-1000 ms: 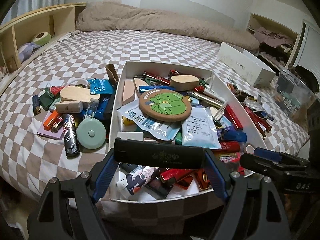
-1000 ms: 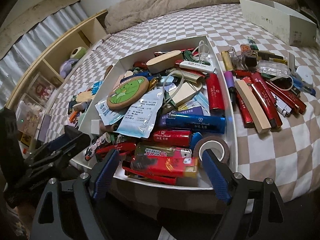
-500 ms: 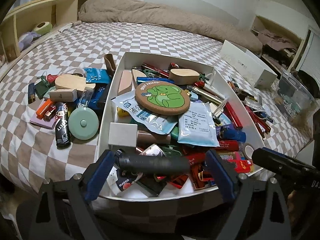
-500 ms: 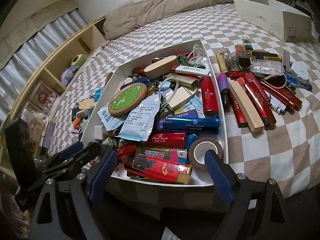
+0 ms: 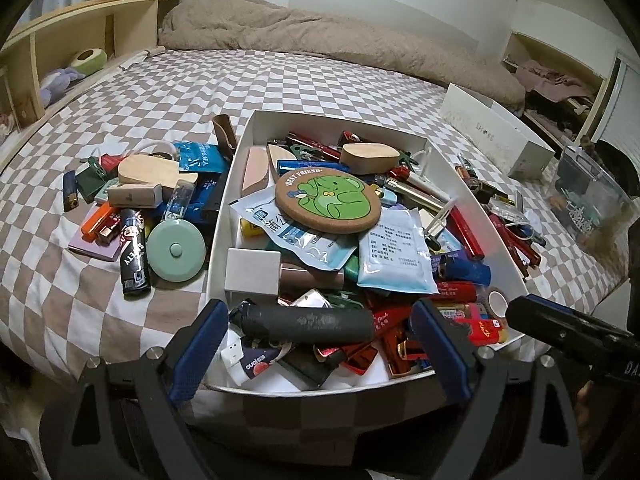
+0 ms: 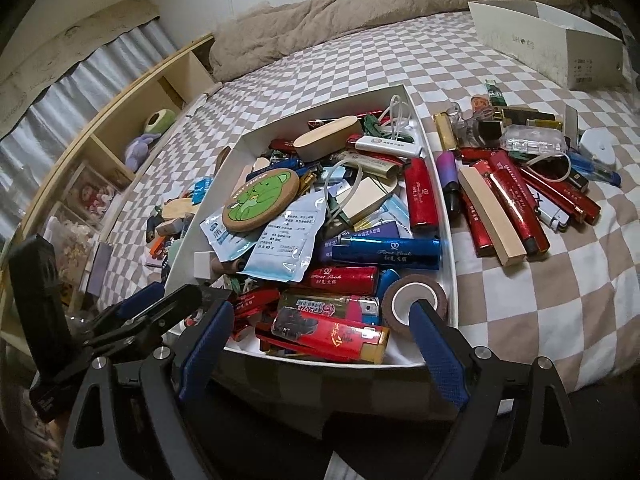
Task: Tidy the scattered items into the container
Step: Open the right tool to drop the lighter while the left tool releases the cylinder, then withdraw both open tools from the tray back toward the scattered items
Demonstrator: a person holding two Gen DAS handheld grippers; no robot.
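Left wrist view. The left gripper hangs over the near end of the white container, which sits on the checkered bed near its front edge. A second ago the blue pads clamped the black cylinder at both ends, above the box contents. Now the jaws stand released, wider than before, with a gap at each end of the cylinder, and the cylinder lies on the pile inside the container at its near end. The round cork coaster with the green figure rests on the heap mid-box, place unchanged. Left of the container the scattered pile is as it was: mint round case, black can, wooden block. The right gripper's finger shows at the right edge, much where it was.

Right wrist view. The right gripper hovers at the container's near right corner, jaws apart and holding nothing; spread about the same as a second ago. Below it lie the red lighter and the tape roll, both inside the box, unmoved. On the bed right of the container the loose group remains outside: red lighters, wooden stick, clear case. The left gripper appears lower left, over the box's near left corner. The empty white box stands toward the bed's far right.
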